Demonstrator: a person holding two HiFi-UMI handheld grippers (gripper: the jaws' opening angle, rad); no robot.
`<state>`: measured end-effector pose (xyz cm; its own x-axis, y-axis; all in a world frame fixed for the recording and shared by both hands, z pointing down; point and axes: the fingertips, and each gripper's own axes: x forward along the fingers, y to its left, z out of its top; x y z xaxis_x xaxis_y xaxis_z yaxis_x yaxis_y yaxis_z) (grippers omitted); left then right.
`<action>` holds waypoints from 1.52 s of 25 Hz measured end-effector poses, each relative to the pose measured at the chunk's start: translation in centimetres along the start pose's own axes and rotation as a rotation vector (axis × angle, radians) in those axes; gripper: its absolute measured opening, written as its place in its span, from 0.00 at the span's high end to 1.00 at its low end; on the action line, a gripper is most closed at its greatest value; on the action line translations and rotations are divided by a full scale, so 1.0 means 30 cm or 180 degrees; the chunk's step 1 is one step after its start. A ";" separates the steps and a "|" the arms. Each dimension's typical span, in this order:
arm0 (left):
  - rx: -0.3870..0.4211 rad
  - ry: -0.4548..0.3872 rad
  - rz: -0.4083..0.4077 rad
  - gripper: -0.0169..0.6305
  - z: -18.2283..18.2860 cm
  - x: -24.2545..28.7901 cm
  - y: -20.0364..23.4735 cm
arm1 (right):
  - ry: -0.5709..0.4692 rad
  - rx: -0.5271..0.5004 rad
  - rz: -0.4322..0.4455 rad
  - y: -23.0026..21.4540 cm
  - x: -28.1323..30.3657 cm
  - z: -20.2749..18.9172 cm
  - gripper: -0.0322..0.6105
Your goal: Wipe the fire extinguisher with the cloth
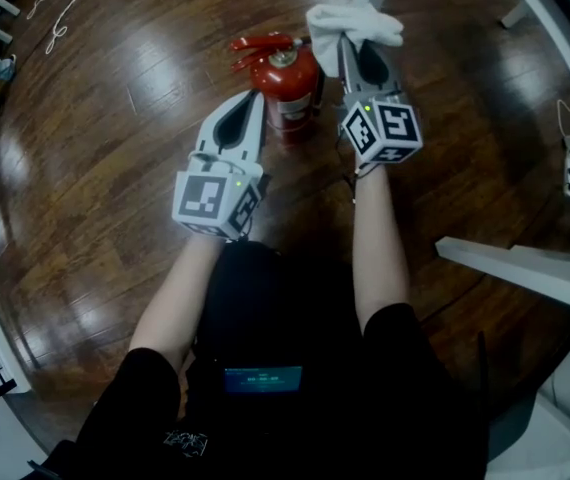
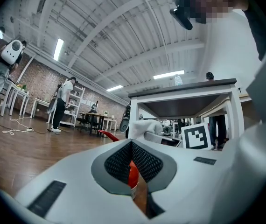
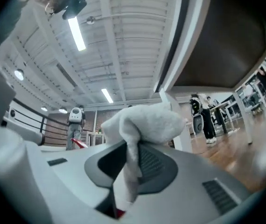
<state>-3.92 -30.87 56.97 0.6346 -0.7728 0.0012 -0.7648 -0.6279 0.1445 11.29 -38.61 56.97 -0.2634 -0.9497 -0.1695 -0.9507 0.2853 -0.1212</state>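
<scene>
Two grippers reach out over a brown wooden floor (image 1: 105,168). The fire extinguisher (image 1: 290,86) is red and stands upright on that floor, between the two grippers.

The right gripper (image 1: 348,40) pinches a white cloth (image 1: 350,20) tight in its jaws. The cloth bunches up in a soft lump past the jaw tips (in the right gripper view a thin strip of it hangs down between the dark pads). In the head view the cloth sits just beside the top of the fire extinguisher, on its right side. I cannot tell if the two touch.

The left gripper (image 1: 256,96) has its jaws pressed together, with nothing between them. Its tip is close against the left side of the fire extinguisher. In the left gripper view, a bit of the red body shows through the small gap under the closed pads.

Behind the fire extinguisher stands a white table (image 2: 184,90). Its leg rises just past the cloth in the head view.
</scene>
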 end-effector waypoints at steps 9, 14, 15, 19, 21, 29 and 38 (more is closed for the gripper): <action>0.0022 -0.0017 -0.0032 0.97 0.000 0.000 0.013 | 0.0670 -0.0086 -0.0268 -0.051 0.014 -0.368 0.83; -0.0041 -0.0016 -0.0030 0.97 -0.011 0.006 0.026 | 0.1483 0.0228 -0.0389 -0.100 -0.086 -0.755 0.84; -0.0038 -0.0017 -0.0039 0.97 -0.013 0.008 0.025 | 0.1666 0.0259 -0.0383 -0.093 -0.112 -0.827 0.84; -0.0016 -0.0010 -0.0076 0.97 -0.019 0.019 0.021 | 0.2243 0.0285 -0.0246 -0.049 -0.202 -1.029 0.84; 0.0009 -0.0009 -0.0059 0.97 -0.020 0.019 0.029 | 0.2368 0.0278 -0.0151 -0.026 -0.225 -1.059 0.84; -0.0057 -0.0041 -0.0062 0.97 -0.006 0.019 0.001 | 0.0845 0.0798 -0.0379 -0.119 -0.202 -0.568 0.84; -0.0018 -0.0028 -0.0054 0.97 -0.004 0.013 -0.008 | 0.0166 0.0625 0.0580 0.228 -0.116 -0.233 0.83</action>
<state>-3.49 -31.00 57.07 0.6464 -0.7629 -0.0099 -0.7534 -0.6403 0.1498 4.57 -34.26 63.56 -0.4400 -0.8843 -0.1560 -0.8383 0.4668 -0.2816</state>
